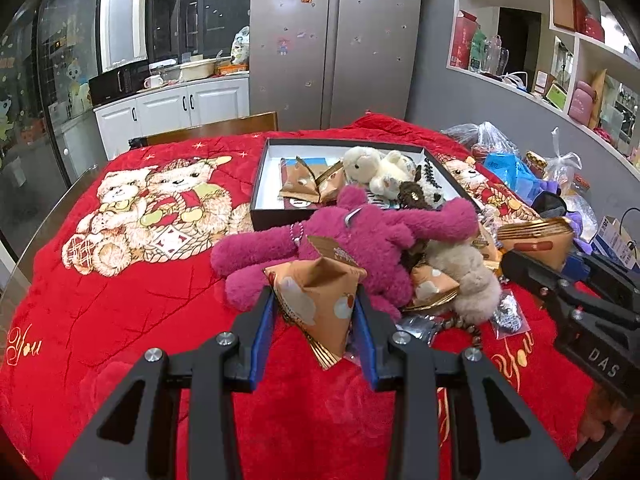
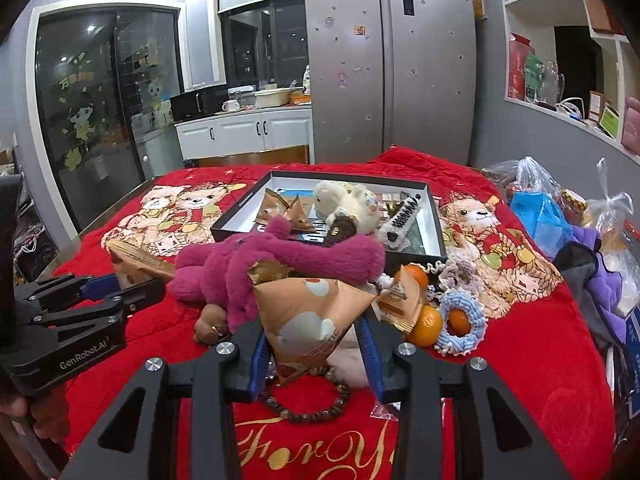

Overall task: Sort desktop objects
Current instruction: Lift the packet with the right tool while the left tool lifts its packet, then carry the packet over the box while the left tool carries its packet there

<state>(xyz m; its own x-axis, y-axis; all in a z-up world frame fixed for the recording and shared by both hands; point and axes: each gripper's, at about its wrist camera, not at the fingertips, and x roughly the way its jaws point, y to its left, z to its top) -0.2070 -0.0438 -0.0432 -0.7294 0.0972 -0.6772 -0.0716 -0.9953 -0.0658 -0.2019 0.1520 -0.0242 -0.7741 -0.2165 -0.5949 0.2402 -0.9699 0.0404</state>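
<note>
My left gripper (image 1: 316, 300) is shut on an orange triangular snack packet (image 1: 320, 300), held above the red blanket in front of a magenta plush toy (image 1: 352, 240). My right gripper (image 2: 314, 334) is shut on another orange triangular snack packet (image 2: 312, 312). Each gripper shows in the other's view, the right one (image 1: 532, 264) and the left one (image 2: 132, 280), both with a packet. A black box (image 1: 260, 184) behind the plush holds more packets (image 1: 308, 184), a cream plush (image 1: 376, 168) and a hair clip (image 2: 404, 216).
Two oranges (image 2: 426, 324), a knitted ring (image 2: 460, 320), a bead bracelet (image 2: 304, 404) and a beige plush (image 1: 468, 280) lie near the pile. Plastic bags (image 1: 512, 164) and clutter line the right edge. A fridge (image 1: 332, 40) stands behind.
</note>
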